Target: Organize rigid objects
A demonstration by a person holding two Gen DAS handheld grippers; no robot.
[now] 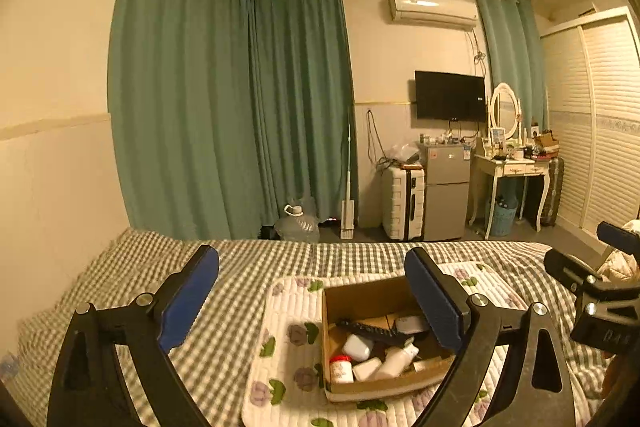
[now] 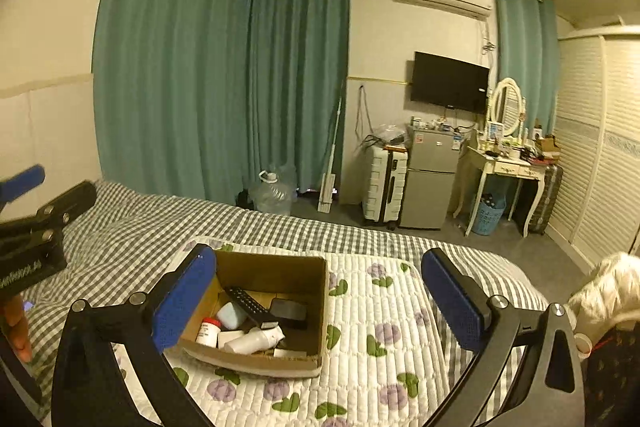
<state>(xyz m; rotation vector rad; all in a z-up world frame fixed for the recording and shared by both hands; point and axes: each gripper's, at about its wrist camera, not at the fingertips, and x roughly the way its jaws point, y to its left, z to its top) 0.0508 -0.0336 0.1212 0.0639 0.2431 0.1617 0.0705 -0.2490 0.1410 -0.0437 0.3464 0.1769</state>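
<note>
An open cardboard box sits on a flowered quilted mat on the bed. Inside lie a black remote, a white bottle, a red-capped jar and other small items. My left gripper hovers above the box's left side, open and empty. My right gripper hangs above the box's right side, also open with nothing between its blue pads. Each gripper shows at the edge of the other's view.
A grey checked sheet covers the bed. Beyond its far edge stand a water jug, a white suitcase, a small fridge and a dressing table. A fluffy white item lies at the right.
</note>
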